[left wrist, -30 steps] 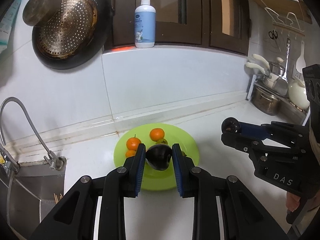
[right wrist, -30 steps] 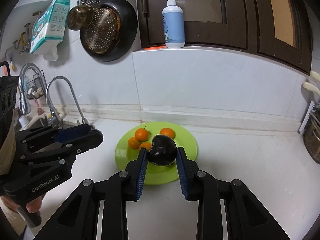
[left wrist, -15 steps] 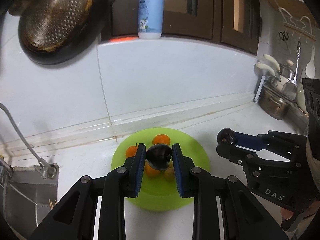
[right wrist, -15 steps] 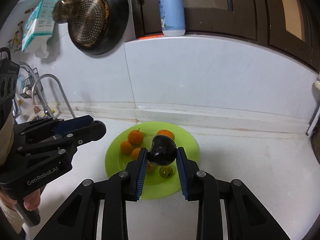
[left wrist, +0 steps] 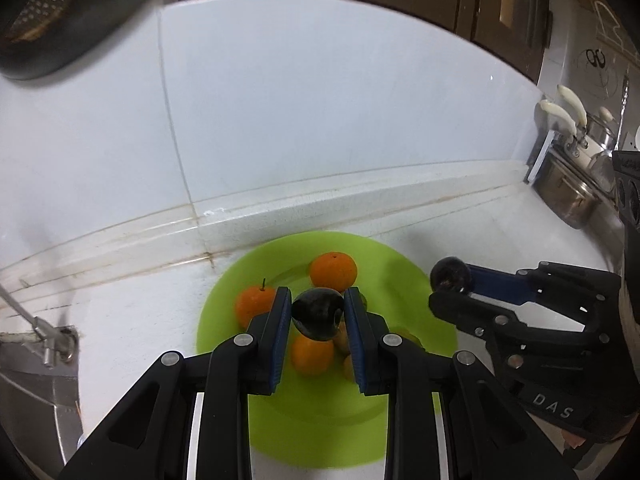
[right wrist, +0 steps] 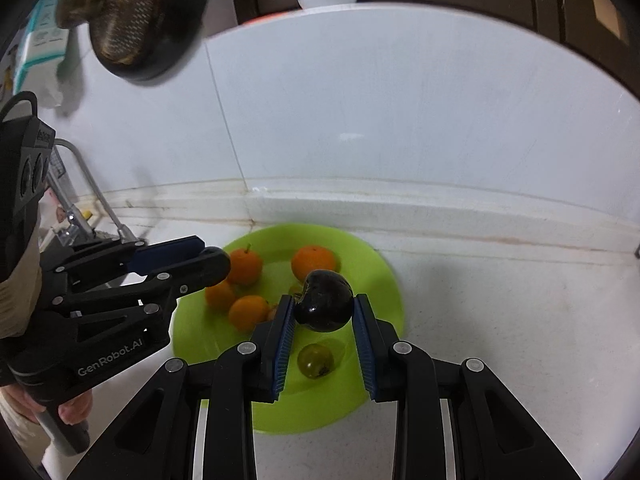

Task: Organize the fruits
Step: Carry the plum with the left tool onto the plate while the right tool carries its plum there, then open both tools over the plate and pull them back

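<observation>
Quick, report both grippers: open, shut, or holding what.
Left gripper: shut on a dark plum above the green plate.
Right gripper: shut on another dark plum.

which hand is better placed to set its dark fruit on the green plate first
Right, probably. Its dark fruit hangs over a bare patch of the green plate near the small green fruit; the left gripper's fruit sits above the oranges.

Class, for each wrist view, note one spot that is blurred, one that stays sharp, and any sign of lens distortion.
Left wrist view: the pan at top left is smeared, the left claw and its dark fruit stay crisp, and the counter edge bows. Right wrist view: the plate rim is soft on its right side, the right claw stays sharp, and black corners frame the fisheye circle.
</observation>
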Available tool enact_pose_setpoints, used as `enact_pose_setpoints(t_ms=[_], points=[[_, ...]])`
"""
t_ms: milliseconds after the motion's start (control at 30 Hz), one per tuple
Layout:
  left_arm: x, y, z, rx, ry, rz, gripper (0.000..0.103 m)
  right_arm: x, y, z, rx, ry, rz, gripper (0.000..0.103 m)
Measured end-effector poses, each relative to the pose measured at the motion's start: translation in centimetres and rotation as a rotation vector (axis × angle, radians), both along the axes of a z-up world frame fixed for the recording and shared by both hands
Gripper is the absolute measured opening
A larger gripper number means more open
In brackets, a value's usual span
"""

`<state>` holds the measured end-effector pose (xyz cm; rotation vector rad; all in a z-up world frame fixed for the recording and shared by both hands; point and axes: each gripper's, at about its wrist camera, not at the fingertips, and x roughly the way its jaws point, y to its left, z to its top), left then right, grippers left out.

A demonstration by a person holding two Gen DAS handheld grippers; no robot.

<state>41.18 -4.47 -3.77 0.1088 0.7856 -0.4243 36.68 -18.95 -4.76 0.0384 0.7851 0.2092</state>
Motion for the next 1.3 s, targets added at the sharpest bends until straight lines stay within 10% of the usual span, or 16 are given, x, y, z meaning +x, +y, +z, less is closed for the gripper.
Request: enact_pose_setpoints(t_ms=[533,1300], points=[[0.8,0.1,-0.7,0.076,-0.002,0.053,0.043,2.2,0.2,-2.6,-0.018,0.041,-0.022,0.04],[-15.7,3.5,6.4,0.09,-0.242,0.198,0.095,-12.3,-0.8,3.6,-0.008,-0.138,-0.185,0.065]])
